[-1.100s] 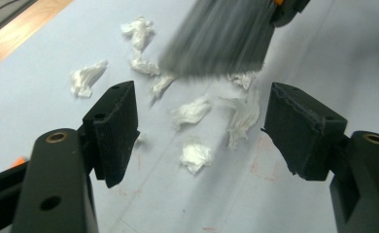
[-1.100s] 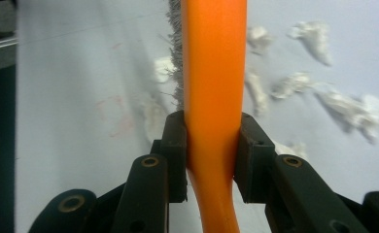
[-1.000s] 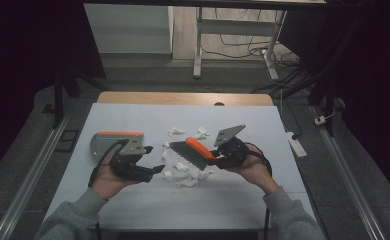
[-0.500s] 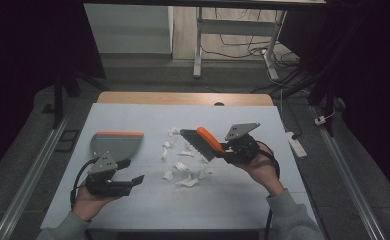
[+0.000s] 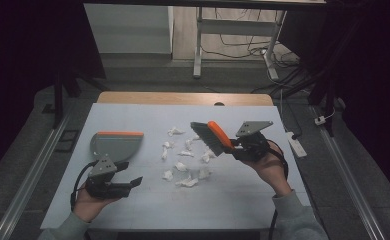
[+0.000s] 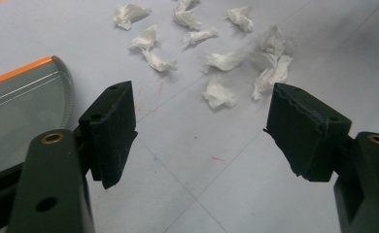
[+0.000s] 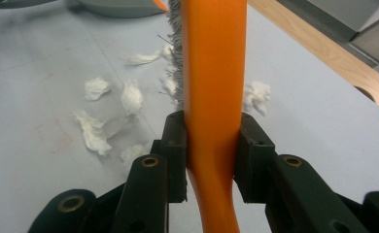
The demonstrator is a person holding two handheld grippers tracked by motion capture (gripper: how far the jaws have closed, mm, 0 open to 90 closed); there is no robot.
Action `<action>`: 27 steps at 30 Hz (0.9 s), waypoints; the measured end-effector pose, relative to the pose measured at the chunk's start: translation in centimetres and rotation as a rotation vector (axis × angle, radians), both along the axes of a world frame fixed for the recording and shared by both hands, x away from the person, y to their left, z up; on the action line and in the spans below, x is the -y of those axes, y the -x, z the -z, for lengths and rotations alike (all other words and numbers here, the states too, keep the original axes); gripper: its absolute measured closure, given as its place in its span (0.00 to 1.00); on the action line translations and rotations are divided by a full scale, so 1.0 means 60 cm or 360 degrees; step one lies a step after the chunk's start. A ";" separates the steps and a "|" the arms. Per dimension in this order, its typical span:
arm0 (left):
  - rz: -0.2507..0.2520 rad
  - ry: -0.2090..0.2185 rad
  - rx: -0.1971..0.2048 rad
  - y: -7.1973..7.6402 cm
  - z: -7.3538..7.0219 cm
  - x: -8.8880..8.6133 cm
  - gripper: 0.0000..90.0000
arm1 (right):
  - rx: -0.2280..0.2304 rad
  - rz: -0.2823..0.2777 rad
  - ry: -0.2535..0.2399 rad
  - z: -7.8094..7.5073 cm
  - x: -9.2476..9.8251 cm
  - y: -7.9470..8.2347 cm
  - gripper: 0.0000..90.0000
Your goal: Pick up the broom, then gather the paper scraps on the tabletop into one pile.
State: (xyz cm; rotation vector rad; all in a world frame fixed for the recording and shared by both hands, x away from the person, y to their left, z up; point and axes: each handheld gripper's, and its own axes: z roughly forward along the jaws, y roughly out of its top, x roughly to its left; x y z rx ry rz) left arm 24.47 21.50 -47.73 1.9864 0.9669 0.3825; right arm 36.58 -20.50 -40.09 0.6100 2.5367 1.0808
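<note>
Orange plastic is the handle of the brush (image 5: 214,136), which sits a little right of the middle of the high view, lifted above the table with its grey bristles turned to the left. The right gripper (image 5: 235,146) is clenched on this handle; in the right gripper view both pads press the orange handle (image 7: 212,97) from two sides. Under and left of the brush, crumpled white paper scraps (image 5: 183,165) lie spread on the pale table (image 5: 243,200). A grey dustpan (image 5: 115,145) with an orange edge rests at the left of the frame. Just below it, the left gripper (image 5: 135,181) is released, its jaws wide apart with nothing between them, low over the table.
</note>
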 end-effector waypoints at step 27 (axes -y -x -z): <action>0.0008 -0.0002 -0.0021 -0.001 0.010 -0.005 0.30 | -0.0047 0.0364 0.0381 0.015 -0.007 -0.161 0.77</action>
